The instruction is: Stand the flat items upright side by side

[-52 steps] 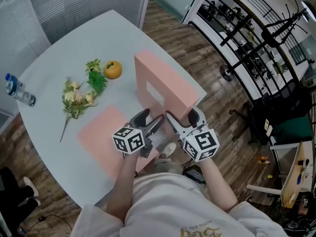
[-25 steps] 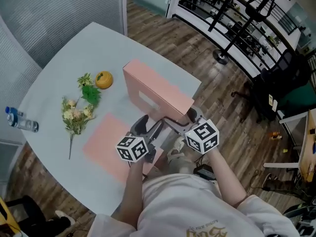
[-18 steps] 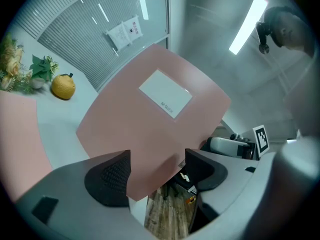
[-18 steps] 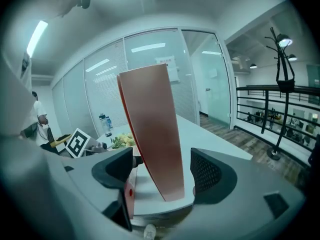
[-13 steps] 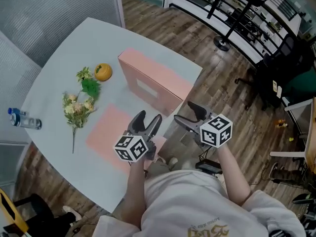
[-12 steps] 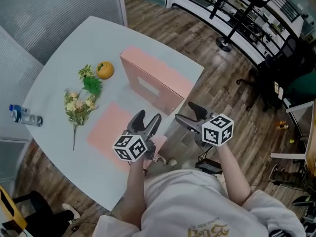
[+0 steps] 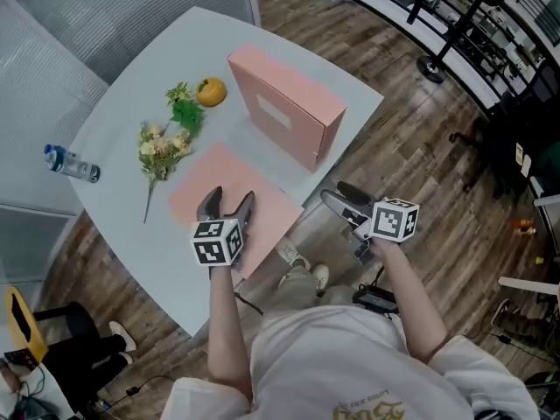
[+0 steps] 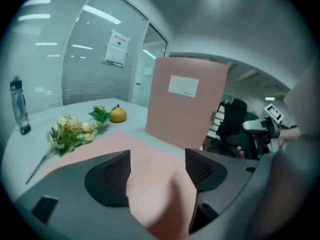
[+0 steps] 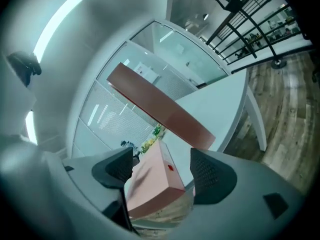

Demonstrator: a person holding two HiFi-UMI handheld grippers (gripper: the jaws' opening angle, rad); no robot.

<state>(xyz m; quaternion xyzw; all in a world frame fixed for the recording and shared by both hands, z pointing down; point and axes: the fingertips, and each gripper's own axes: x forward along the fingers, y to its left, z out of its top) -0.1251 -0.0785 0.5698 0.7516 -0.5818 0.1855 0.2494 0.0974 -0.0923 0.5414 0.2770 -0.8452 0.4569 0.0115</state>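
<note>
left gripper [image 7: 229, 201] sits over the near end of the flat pink item [image 7: 208, 178], which lies face down on the table [image 7: 131, 86] at centre left of the head view. jaws stand wide apart, not clamped. in the left gripper view the pink sheet fills the gap between the jaws and runs straight ahead, so the item lies directly in front of and under this tool. right gripper [image 7: 339, 198], jaws also apart and holding nothing, hangs off the table's lower-right edge over the floor, well apart from the flat item's centre; its own view looks in along that item's near corner from the side. upright pink item [image 7: 289, 121] already stands at upper centre, beyond the flat one, with a strip of bare table between. flat item's long edge appears to run roughly parallel to the upright one, upper left to lower right. judgement: left is clearly the nearer tool; the lift likely starts at the edge overhanging the table's near rim, then tips up toward the standing item.
</note>
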